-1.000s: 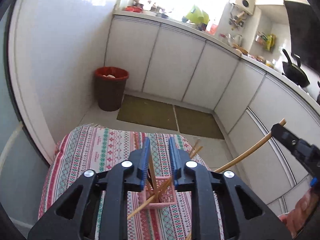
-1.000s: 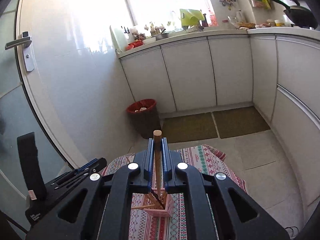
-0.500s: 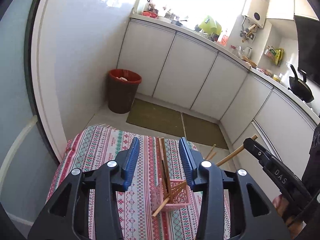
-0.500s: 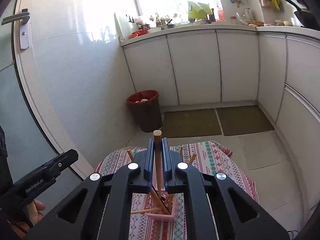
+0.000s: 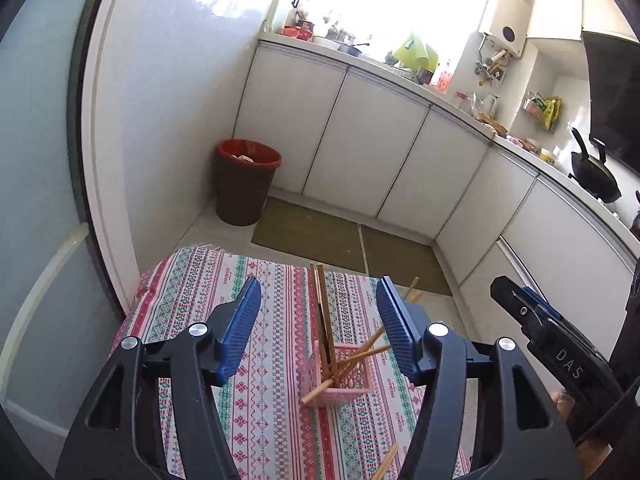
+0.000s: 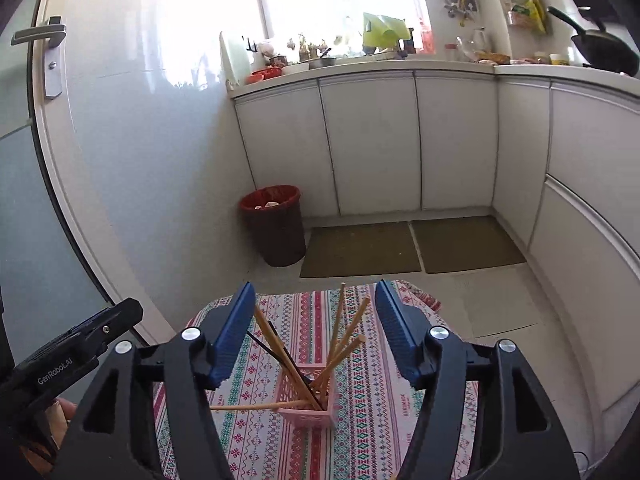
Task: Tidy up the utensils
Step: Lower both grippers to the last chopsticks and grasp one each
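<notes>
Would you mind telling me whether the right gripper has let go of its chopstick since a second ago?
Yes. The right gripper has opened, and the chopstick now stands in the pink basket.

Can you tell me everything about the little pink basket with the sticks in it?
The pink basket is small, boxy and looks like plastic, with lattice walls full of holes. It stands upright on the patterned tablecloth. Wooden chopsticks and one dark stick lean out of it in different directions; one pokes sideways through a wall. Both tongs hang open above it, touching nothing.
</notes>
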Demonstrator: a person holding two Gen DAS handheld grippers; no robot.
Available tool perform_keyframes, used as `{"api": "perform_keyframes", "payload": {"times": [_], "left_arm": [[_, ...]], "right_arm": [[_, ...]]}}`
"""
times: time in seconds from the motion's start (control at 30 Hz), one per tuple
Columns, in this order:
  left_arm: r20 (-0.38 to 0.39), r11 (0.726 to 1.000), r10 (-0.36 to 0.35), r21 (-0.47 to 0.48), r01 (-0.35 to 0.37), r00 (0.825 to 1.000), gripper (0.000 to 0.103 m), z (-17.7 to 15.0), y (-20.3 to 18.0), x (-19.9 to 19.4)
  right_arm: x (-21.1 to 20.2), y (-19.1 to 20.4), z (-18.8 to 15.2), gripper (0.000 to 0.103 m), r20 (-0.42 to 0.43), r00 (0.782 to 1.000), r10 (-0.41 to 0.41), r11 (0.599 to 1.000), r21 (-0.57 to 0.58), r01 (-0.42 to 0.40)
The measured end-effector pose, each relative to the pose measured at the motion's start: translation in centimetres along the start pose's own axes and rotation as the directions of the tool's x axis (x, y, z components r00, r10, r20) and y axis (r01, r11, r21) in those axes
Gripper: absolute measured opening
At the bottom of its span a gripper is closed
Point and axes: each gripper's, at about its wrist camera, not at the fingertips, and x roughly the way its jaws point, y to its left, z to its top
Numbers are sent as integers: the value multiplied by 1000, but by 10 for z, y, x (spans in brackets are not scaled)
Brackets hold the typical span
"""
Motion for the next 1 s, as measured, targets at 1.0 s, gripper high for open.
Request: {"api": "perform_keyframes", "payload": {"times": [1.0], "left_arm": [[-619,957,122,281,73,776,95,-196,-103,133]], "right_arm": [[-66,-230,-209,96,-396,894,-209,875,332,352]]}}
